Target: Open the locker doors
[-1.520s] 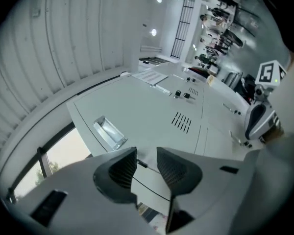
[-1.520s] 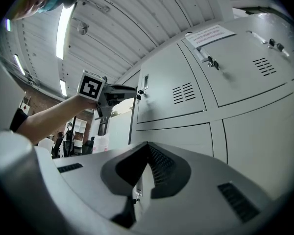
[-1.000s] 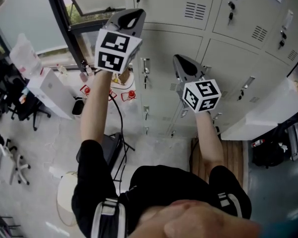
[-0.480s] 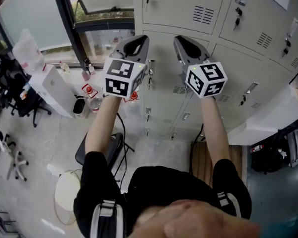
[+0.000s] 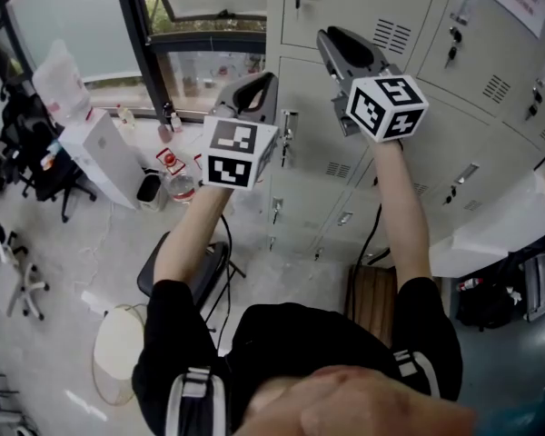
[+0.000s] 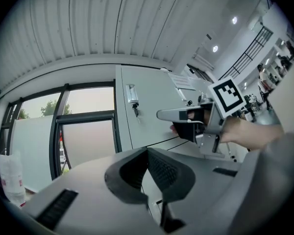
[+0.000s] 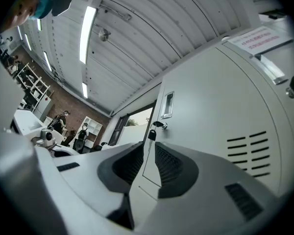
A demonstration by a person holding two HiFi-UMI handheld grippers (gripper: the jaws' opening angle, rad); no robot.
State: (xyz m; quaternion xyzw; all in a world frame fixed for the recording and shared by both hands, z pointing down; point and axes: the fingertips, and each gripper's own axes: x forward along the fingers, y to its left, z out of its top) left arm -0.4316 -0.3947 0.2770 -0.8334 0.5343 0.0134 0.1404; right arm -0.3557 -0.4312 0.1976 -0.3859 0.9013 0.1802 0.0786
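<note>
Nearer to the work with the right gripper (image 7: 149, 155): parted to a narrow slit, having just been opening, nothing between the pads. Just ahead of its tips and a little above, toward its left jaw, the key (image 7: 155, 126) and the recessed pull (image 7: 167, 104) of the upper locker door (image 7: 220, 106), shut flat; pull upright, long axis running up and down beside the door's left edge. Likely calls for rising slightly and edging left before hooking that pull. With the left gripper (image 6: 148, 159): closed tight on nothing, held lower and farther back, the same pull apparently up and left of its tips, well ahead.
</note>
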